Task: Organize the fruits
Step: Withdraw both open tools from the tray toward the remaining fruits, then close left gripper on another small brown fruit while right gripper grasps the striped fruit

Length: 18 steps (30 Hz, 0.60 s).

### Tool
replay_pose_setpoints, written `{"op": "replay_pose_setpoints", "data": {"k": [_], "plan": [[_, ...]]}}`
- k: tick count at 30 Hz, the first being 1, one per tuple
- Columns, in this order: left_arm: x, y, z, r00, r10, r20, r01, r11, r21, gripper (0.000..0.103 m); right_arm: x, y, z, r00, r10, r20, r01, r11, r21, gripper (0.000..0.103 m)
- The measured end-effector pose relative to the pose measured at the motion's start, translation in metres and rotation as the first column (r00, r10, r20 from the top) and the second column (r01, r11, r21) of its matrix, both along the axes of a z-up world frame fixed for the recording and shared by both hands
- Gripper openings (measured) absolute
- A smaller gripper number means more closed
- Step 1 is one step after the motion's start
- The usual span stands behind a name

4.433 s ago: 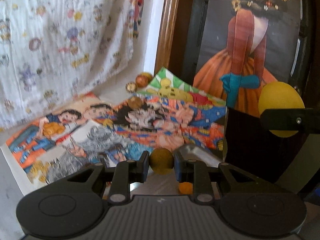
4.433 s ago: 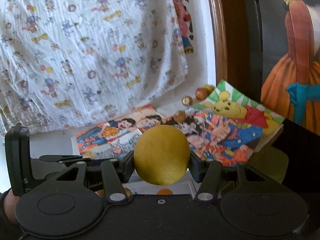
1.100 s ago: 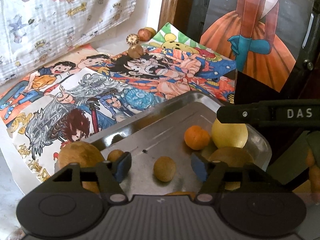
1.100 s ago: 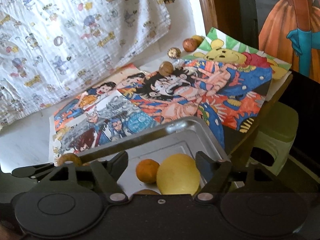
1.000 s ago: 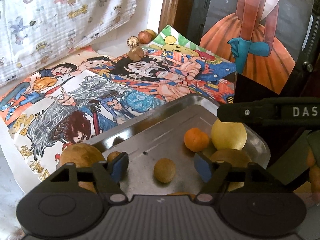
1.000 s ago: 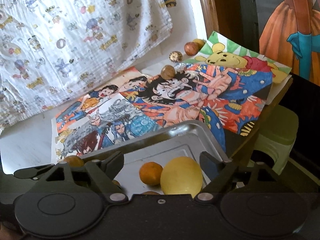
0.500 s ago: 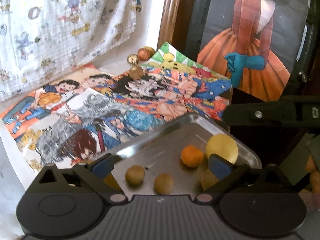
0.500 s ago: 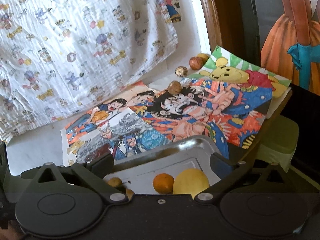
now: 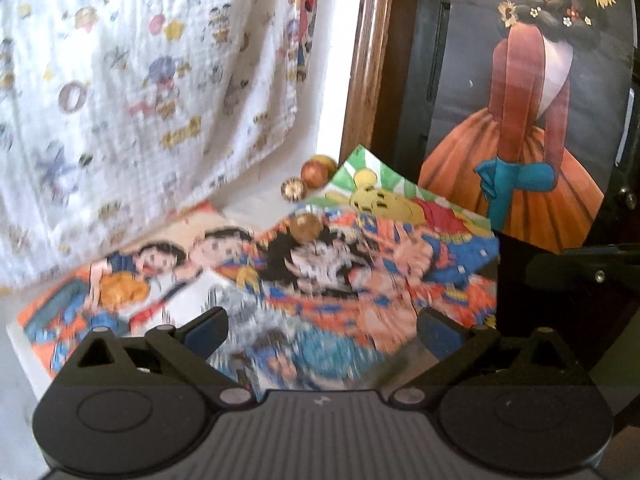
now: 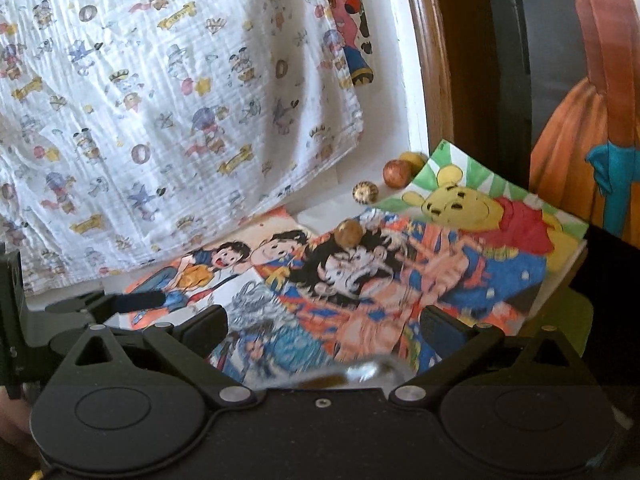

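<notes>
My left gripper is open with nothing between its fingers, raised above the cartoon posters. My right gripper is open and empty too. A brown round fruit lies on the posters far ahead. Further back by the wall sit a striped small fruit, a reddish fruit and a yellow one behind it. Only the far rim of the metal tray shows at the bottom of the right wrist view; its fruits are hidden.
A white printed cloth hangs over the back wall. A wooden frame and a dark panel with a painted figure in an orange skirt stand at the right. A green stool sits below the poster's right edge.
Both grippers let go of their fruits into the tray, opened wide and rose and tilted up; the tray and its fruits have slipped out of view below.
</notes>
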<state>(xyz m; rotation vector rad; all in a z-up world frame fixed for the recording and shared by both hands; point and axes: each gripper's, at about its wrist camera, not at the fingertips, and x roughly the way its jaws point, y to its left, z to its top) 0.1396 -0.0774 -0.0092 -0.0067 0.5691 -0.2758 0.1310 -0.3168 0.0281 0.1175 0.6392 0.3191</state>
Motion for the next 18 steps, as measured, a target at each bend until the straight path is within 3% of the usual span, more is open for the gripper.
{"op": "replay_pose_setpoints", "data": {"k": [8, 11, 18], "plan": [[0.091, -0.014, 0.006, 0.998, -0.033, 0.059, 0.029, 0.998, 0.059, 0.102, 0.094, 0.001, 0.019, 0.998, 0.057, -0.039, -0.058, 0.998, -0.029, 0.102], [0.128, -0.023, -0.003, 0.995, -0.042, 0.090, 0.033, 0.995, 0.092, 0.102, 0.134, -0.001, 0.024, 0.996, 0.062, -0.061, -0.061, 0.998, 0.005, 0.102], [0.210, -0.041, -0.039, 0.994, -0.087, 0.071, 0.082, 0.994, 0.071, 0.098, 0.226, 0.004, 0.026, 0.994, 0.062, -0.087, -0.059, 0.998, 0.033, 0.102]]}}
